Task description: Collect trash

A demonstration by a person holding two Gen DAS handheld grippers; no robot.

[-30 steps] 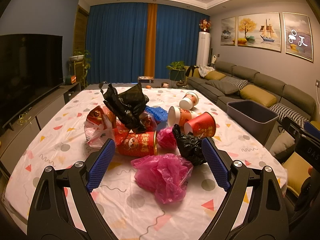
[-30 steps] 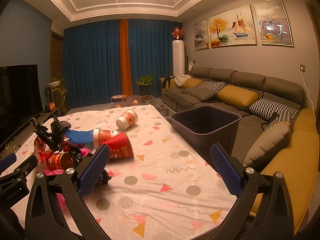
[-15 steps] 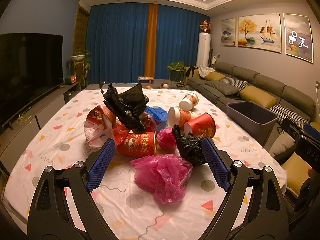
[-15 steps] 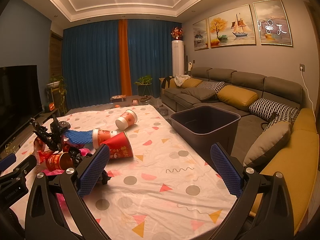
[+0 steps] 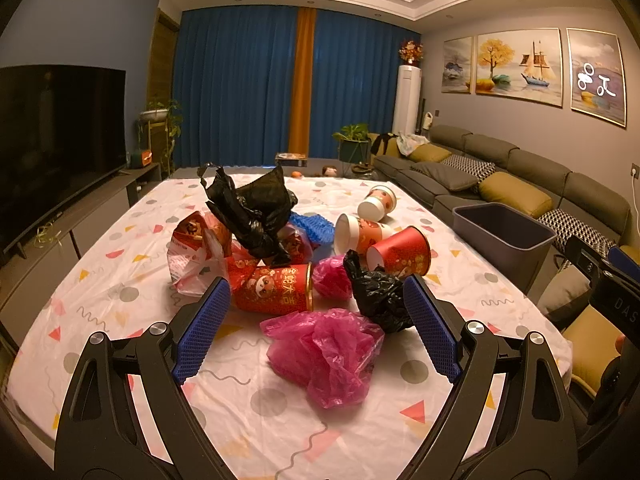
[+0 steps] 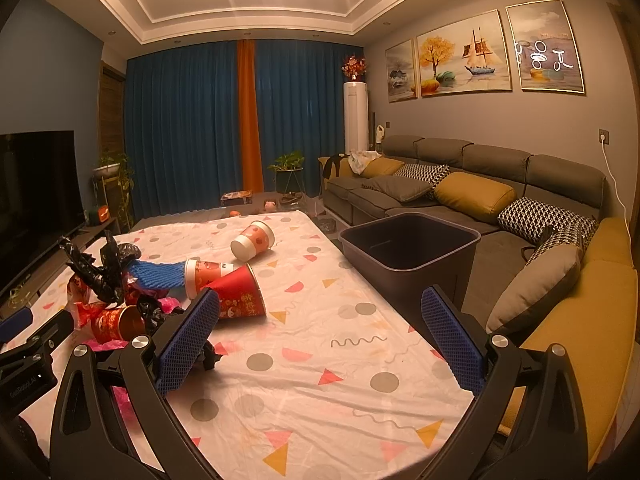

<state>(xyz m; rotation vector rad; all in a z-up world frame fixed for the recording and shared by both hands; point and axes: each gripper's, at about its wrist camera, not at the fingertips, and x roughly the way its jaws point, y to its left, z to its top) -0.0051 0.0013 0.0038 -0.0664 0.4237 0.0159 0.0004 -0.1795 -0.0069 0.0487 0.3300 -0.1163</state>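
Left wrist view: I am holding the left tool spread wide and empty over the counter, where a pink bag, black bag, red can and red cup are lying in a heap. Right wrist view: I am keeping the right tool equally apart, gripping nothing, with the grey bin standing just beside the counter's edge.
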